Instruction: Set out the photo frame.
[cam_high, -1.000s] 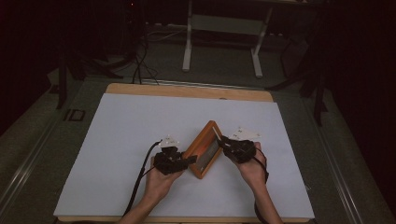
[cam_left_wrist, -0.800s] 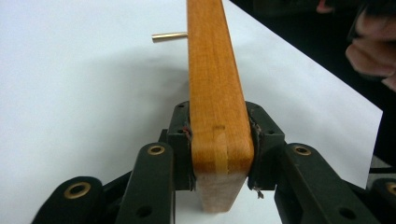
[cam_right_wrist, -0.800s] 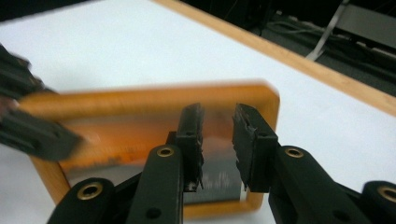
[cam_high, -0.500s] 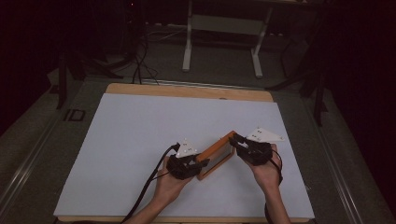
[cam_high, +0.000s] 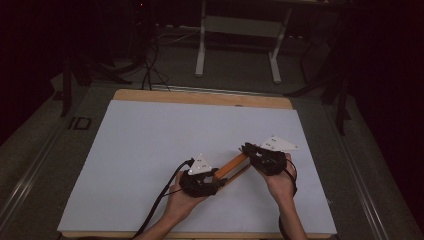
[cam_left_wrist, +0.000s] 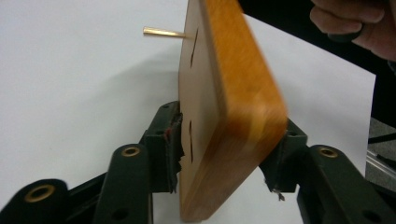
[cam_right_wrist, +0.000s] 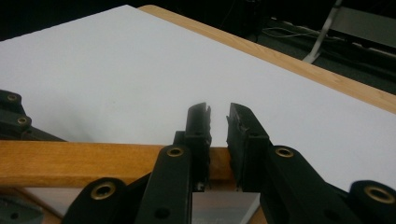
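Your left gripper (cam_left_wrist: 224, 158) pinches the near-left end of the wooden board (cam_left_wrist: 224, 107); your right gripper (cam_right_wrist: 218, 140) clamps its far-right edge. The board hangs tilted above the white table (cam_high: 150, 145), its lower corner cut off, and a brass pin (cam_left_wrist: 163, 31) juts out blurred.

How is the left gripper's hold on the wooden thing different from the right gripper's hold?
The left black two-jaw gripper clamps the orange-brown wooden frame across its thick slab, jaws spread wide; the right black two-jaw gripper pinches a thin edge rail, jaws nearly together. In the high view, the left sits at the frame's nearer, lower end and the right at its farther end. Both are shut on the frame above the white table sheet.
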